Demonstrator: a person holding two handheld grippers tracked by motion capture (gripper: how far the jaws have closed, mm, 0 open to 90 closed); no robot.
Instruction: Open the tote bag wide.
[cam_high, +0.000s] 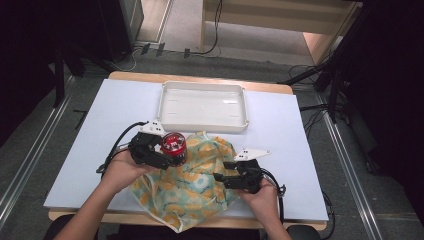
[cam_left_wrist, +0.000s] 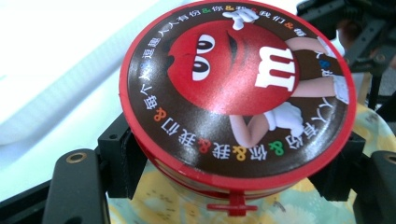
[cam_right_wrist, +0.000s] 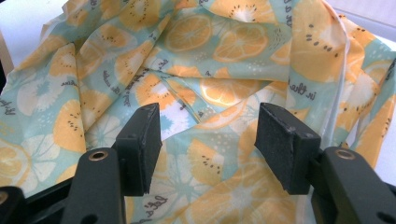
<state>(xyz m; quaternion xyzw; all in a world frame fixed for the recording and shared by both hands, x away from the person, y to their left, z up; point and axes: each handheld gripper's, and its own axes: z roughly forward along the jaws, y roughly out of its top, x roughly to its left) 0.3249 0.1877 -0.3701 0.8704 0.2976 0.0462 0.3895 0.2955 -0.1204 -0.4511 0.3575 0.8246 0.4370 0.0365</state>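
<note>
so the red tin (cam_high: 173, 146) sits mid-left of the high view, clamped between the jaws of the left gripper (cam_high: 167, 152), over the upper-left edge of the fruit-print cloth (cam_high: 192, 187); in the left gripper view the tin's lid (cam_left_wrist: 233, 88) takes up the centre, pads pressed on both its sides, cloth below it; white tray (cam_high: 202, 122) lies just above tin & cloth in the high view, near but apart; bare table (cam_high: 95, 150) left of the left hand, more bare strip at the right past the right hand; cloth's lower corner hangs over the table's near edge at frame bottom; left forearm comes in from bottom left, angled up-right, hand wrapped round the gripper body; right gripper (cam_high: 222, 176) lies low at centre-right, pointing left over the cloth's right side; its jaws stand apart in the right gripper view, nothing between them, cloth (cam_right_wrist: 205, 84) just beneath.
</note>
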